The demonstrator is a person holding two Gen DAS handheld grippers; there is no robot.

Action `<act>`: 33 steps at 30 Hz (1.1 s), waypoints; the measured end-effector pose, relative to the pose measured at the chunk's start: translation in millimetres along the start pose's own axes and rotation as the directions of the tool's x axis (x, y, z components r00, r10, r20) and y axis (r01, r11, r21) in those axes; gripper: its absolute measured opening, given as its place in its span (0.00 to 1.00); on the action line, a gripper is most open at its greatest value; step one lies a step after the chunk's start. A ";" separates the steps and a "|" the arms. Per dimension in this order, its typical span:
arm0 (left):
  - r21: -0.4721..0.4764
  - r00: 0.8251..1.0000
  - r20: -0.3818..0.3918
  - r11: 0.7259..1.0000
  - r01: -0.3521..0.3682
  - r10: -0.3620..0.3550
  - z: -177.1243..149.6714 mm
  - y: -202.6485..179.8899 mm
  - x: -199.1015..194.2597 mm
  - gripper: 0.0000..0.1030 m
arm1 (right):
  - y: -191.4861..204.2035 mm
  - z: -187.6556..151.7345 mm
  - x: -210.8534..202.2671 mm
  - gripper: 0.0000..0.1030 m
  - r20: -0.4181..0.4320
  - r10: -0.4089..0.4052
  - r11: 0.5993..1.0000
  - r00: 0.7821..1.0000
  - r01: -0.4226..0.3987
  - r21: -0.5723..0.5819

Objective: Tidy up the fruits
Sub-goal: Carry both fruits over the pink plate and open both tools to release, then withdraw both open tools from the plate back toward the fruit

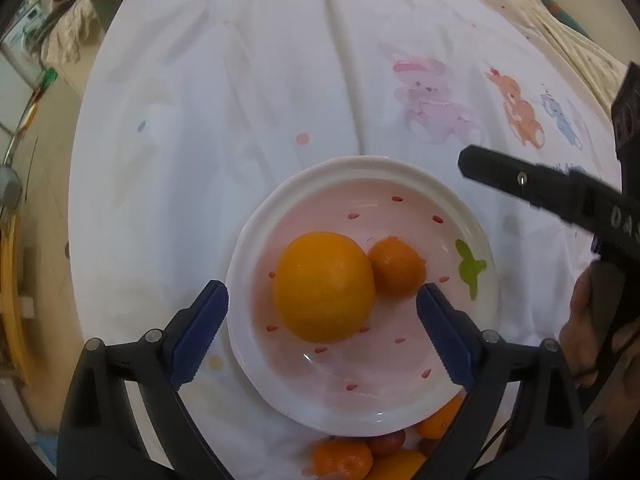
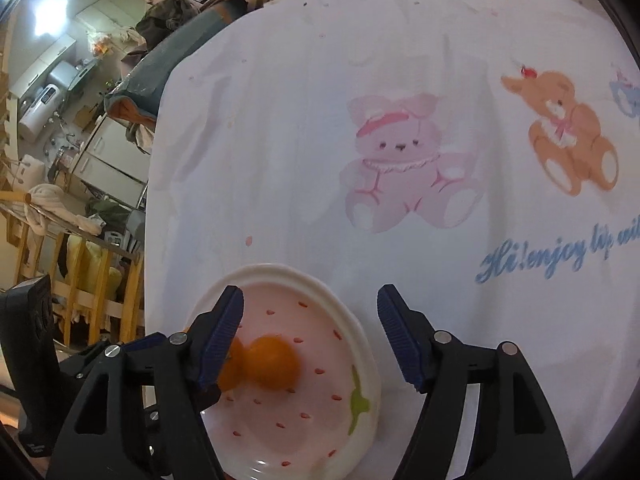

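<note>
A pink strawberry-pattern plate (image 1: 460,220) lies on the white cloth. It holds a large orange (image 1: 324,286) and a small mandarin (image 1: 396,268) touching it. My left gripper (image 1: 322,304) is open above the plate, its jaws on either side of the large orange without touching it. More loose fruit (image 1: 360,456) lies on the cloth just below the plate. In the right wrist view the plate (image 2: 352,340) shows with the mandarin (image 2: 272,362) and the orange partly hidden behind the left finger. My right gripper (image 2: 310,312) is open and empty above the plate's far edge.
The right gripper's black finger (image 1: 532,184) reaches in at the right of the left wrist view. The cloth (image 2: 280,140) carries printed bears (image 2: 404,164) and blue lettering. The table edge drops off at the left, with furniture and clutter beyond.
</note>
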State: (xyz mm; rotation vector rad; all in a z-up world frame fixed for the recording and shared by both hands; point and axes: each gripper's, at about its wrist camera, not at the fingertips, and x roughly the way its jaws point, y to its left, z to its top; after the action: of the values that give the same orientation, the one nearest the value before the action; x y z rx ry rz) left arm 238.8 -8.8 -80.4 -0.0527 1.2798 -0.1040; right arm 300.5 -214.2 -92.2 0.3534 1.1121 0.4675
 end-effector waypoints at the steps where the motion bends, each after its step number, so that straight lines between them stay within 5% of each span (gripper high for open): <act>1: -0.005 1.000 0.013 1.000 0.006 -0.006 -0.4 1.4 -3.0 0.91 | -2.9 0.9 -2.8 0.70 0.009 0.000 1.000 1.000 0.000 0.014; 5: -0.042 0.999 0.036 0.999 0.031 -0.029 -0.4 11.6 -11.6 0.91 | -17.1 3.2 -13.6 0.70 0.025 0.002 0.997 1.000 -0.004 0.073; 21: -0.071 0.992 0.117 0.996 0.048 -0.040 -10.1 15.4 -45.0 0.91 | 6.0 -16.9 -56.4 0.72 0.050 -0.027 0.999 0.998 0.026 0.018; 33: -0.059 0.967 0.256 0.998 0.022 -0.007 -38.0 19.9 -95.6 0.91 | 21.8 -66.7 -104.7 0.77 0.106 -0.052 0.999 0.993 0.052 -0.004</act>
State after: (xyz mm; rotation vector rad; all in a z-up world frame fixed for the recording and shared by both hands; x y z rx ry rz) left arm 176.3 21.9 -2.1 -0.1243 1.0239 -0.0679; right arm 197.6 -248.0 -27.9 0.3390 1.0145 0.4018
